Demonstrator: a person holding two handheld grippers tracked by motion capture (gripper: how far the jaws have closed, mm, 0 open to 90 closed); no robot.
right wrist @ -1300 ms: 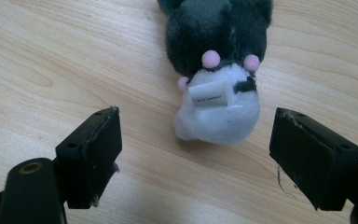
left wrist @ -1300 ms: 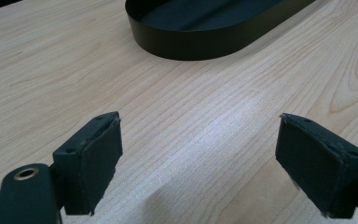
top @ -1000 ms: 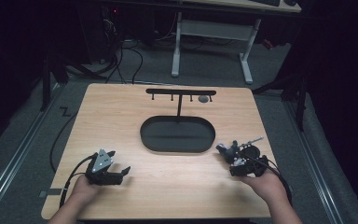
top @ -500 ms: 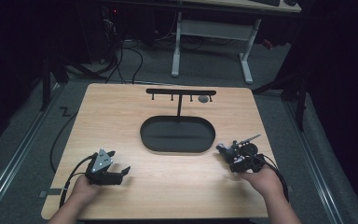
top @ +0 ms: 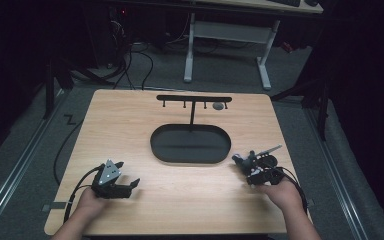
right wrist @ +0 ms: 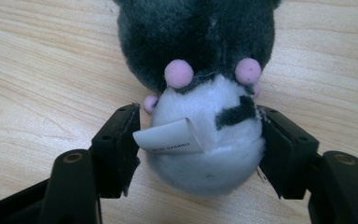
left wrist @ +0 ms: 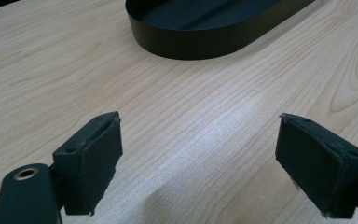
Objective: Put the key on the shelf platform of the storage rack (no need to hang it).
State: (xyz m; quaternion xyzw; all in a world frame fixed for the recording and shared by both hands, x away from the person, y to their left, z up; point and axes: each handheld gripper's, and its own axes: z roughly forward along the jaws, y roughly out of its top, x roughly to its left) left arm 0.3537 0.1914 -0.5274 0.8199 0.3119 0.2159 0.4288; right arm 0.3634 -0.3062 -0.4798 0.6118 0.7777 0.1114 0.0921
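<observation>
A small plush toy [right wrist: 196, 42], dark grey above and white below with pink dots and a paper label, lies on the wooden table between the jaws of my right gripper [right wrist: 198, 135]. Both pads press its white part. In the high view this gripper [top: 246, 163] sits at the near right of the table with the toy [top: 238, 159] at its tip. My left gripper [top: 127, 175] rests at the near left, held by a hand. Its jaws stand wide apart over bare wood, and the gripper [left wrist: 198, 154] has nothing between them.
A black oval tray [top: 155, 145] lies at the table's middle; its wall [left wrist: 191, 44] is ahead of the left gripper. Behind it stands a black T-shaped rack [top: 194, 98] with hooks and a small grey object [top: 218, 105]. A desk frame and cables are on the floor beyond.
The right gripper has shifted slightly on the table with the toy at its jaws. The left gripper has stayed where it was.
</observation>
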